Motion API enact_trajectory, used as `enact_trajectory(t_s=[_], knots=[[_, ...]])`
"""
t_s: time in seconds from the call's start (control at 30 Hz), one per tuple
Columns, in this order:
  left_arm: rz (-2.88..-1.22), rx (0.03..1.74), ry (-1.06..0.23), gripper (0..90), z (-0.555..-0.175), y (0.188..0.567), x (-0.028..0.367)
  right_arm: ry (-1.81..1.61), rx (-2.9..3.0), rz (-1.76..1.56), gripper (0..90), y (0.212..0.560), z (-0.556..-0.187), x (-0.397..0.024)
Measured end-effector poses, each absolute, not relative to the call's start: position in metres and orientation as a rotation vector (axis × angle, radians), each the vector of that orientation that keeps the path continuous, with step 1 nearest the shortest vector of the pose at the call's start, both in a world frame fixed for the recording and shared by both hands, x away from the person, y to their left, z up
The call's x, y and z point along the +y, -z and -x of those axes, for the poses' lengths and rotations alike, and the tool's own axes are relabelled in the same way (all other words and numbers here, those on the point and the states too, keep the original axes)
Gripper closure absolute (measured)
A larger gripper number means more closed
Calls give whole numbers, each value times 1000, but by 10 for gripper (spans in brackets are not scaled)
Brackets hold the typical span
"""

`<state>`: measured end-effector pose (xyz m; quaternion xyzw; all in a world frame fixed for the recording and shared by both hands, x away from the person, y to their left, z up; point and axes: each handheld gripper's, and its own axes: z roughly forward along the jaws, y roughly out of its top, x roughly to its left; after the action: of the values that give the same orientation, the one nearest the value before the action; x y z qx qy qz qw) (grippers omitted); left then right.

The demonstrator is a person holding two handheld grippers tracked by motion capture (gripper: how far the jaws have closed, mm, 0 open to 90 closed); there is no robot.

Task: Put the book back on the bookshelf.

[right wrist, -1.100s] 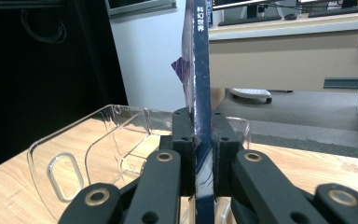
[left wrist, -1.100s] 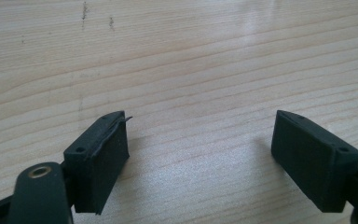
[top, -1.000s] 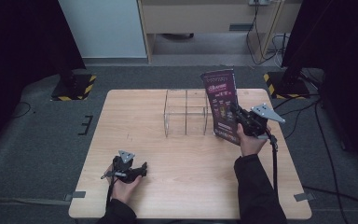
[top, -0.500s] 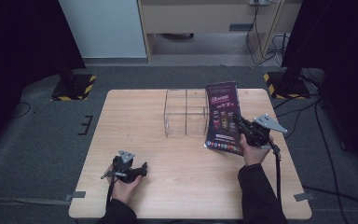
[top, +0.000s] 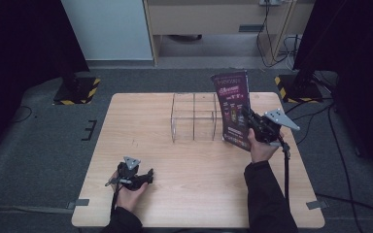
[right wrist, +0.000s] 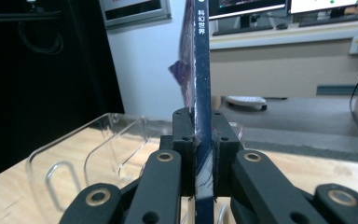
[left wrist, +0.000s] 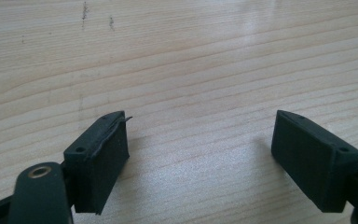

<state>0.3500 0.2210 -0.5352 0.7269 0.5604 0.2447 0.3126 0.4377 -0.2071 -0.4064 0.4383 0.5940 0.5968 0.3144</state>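
A thin purple magazine [top: 234, 108] stands upright in the air beside the right end of a clear acrylic divider rack [top: 194, 116] at the middle of the wooden table [top: 141, 121]. My right gripper [top: 250, 124] is shut on the magazine's edge; in the right gripper view its dark spine [right wrist: 202, 70] rises between the closed pads, with the rack [right wrist: 93, 154] to the left behind it. My left gripper [top: 145, 177] rests low near the table's front left, held in a hand. In the left gripper view the gripper [left wrist: 200, 149] stands open over bare wood.
Two yellow-and-black striped stand bases [top: 75, 90] [top: 296, 87] sit on the grey floor beyond the table's far corners. A wooden cabinet [top: 213, 17] and cables lie further back. A black cable [top: 286, 170] trails from my right gripper along the forearm.
The right gripper has carried the magazine, first lowering it toward the table and then lifting it back upright beside the rack's right end. The left gripper has stayed still.
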Motion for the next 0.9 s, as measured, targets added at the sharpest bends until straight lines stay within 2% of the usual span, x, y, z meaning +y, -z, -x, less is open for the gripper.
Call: enact_trajectory(t_s=[0.33, 0.9], knots=[[-1918, 1478, -645, 177, -350, 535, 221, -1554, 1507, -1136, 840, 414, -452, -197], [-1916, 1479, -646, 176, -350, 535, 221, -1546, 1565, -1066, 805, 433, -426, -201]])
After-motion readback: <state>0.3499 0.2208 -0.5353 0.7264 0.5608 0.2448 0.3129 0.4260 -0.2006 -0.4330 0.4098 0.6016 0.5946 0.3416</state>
